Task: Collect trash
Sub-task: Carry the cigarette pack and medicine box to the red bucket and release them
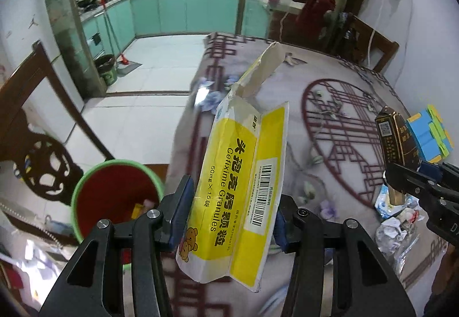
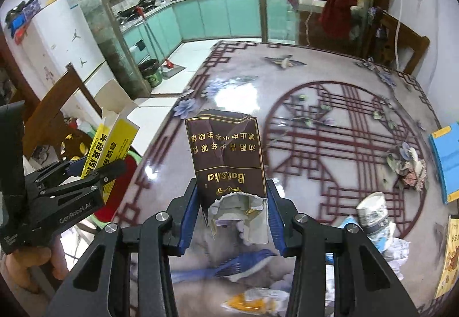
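Observation:
My left gripper (image 1: 231, 213) is shut on a yellow and white medicine box (image 1: 243, 173), flattened and torn open, held above the table's left edge. Down to its left stands a bin (image 1: 114, 202) with a green rim and red inside, holding some scraps. My right gripper (image 2: 232, 219) is shut on a torn dark brown cigarette pack (image 2: 229, 156), held over the table. The right gripper also shows in the left wrist view (image 1: 401, 170) with the pack (image 1: 393, 139). The left gripper (image 2: 94, 170) with the yellow box (image 2: 114, 144) shows at the left of the right wrist view.
The table (image 2: 315, 121) has a glossy patterned cloth. Crumpled paper and wrappers (image 2: 378, 225) lie at its near right, with a crumpled wad (image 2: 407, 164), a blue block (image 2: 447, 156) and an orange wrapper (image 2: 252, 299). Wooden chairs (image 1: 37, 121) stand around.

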Available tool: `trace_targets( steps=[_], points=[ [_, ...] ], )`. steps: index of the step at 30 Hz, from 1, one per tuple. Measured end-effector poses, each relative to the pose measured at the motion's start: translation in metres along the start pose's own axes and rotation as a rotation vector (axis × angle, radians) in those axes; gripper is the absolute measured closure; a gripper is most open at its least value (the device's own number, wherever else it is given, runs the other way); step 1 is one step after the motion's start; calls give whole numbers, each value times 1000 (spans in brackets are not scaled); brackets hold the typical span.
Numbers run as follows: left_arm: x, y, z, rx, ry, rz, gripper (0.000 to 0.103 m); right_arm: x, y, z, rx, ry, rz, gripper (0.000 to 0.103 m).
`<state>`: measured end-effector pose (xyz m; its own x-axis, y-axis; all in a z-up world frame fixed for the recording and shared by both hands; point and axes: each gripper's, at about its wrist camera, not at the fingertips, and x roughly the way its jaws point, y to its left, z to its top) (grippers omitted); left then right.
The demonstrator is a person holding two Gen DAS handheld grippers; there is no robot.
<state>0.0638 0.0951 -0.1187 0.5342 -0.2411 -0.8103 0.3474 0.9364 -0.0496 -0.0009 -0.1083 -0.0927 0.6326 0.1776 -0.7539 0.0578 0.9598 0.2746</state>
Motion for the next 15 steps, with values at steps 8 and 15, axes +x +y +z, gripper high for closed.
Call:
trace_targets(
  steps=[8, 15],
  points=[
    [0, 32, -10, -41, 20, 23, 55, 10, 42, 5, -54, 2, 30, 61],
    [-3, 73, -14, -114, 16, 82, 54, 22, 70, 10, -95, 20, 71, 61]
  ],
)
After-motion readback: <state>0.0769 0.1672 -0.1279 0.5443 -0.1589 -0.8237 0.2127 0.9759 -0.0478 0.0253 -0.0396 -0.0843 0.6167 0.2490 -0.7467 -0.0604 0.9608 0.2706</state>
